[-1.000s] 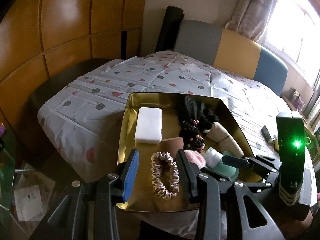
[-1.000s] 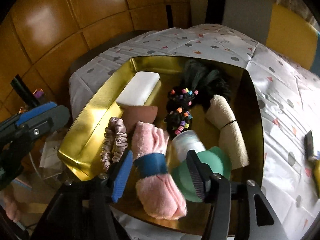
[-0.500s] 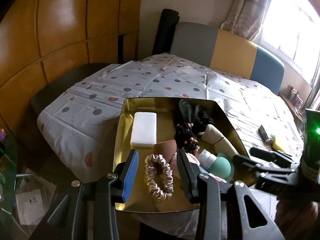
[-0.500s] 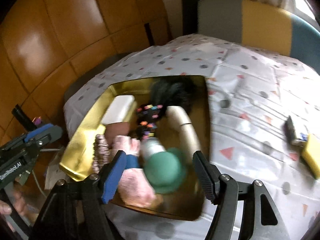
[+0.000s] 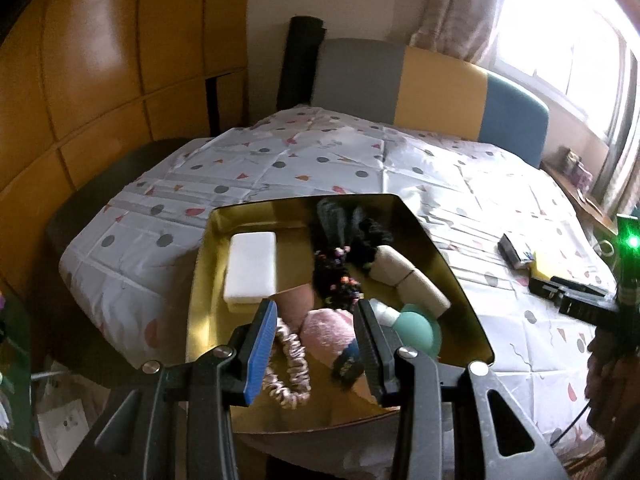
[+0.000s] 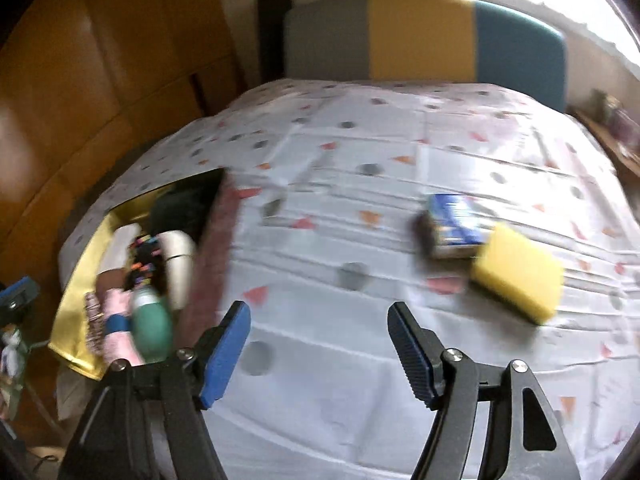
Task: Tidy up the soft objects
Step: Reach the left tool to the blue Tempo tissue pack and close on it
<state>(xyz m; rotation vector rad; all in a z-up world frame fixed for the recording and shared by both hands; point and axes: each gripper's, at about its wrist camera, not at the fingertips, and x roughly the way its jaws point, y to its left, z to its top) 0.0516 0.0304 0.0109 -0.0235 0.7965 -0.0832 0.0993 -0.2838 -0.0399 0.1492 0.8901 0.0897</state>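
A gold tray [image 5: 208,320] sits on the dotted tablecloth [image 5: 320,168] and holds a white sponge [image 5: 251,270], black hair ties [image 5: 336,276], a beige roll [image 5: 408,280], a green round item [image 5: 416,328], a pink towel [image 5: 328,332] with a blue band, and a pink scrunchie [image 5: 292,368]. My left gripper [image 5: 314,312] hovers open over the tray's near end, gripping nothing. My right gripper [image 6: 318,312] is over bare cloth to the right of the tray [image 6: 80,280]; its jaws are opening with nothing between them. A yellow sponge [image 6: 516,272] lies ahead and to its right.
A blue and black flat item [image 6: 452,224] lies against the yellow sponge. A chair back [image 5: 400,80] in grey, yellow and blue stands behind the table. Wooden panels [image 5: 100,80] line the left, and a bright window [image 5: 560,40] is on the right.
My right gripper has swung right, from over the pink towel in the tray to the bare cloth, with its jaws wider. The towel stays in the tray. My left gripper has shifted slightly.
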